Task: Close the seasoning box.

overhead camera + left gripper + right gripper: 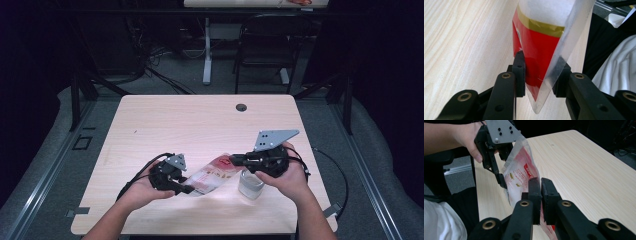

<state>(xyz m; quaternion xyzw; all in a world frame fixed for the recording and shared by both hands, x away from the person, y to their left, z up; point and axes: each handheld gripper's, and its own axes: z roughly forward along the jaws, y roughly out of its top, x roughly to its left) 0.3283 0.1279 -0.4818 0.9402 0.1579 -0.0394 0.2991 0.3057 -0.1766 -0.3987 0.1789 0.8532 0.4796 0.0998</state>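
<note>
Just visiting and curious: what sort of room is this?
Probably a lab or workshop set up for recording: a bare wooden table under bright light, dark surroundings, loose cables on the floor, and a folding chair behind.

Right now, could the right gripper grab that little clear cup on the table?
Probably not yet. The right gripper is shut on the top edge of the red and white plastic pouch, so it is busy. The clear cup sits just under that hand, with nothing covering it, so letting go first should do it.

Glossy plastic pouch [212, 176], matt pale wood-grain table [200, 120]
</note>
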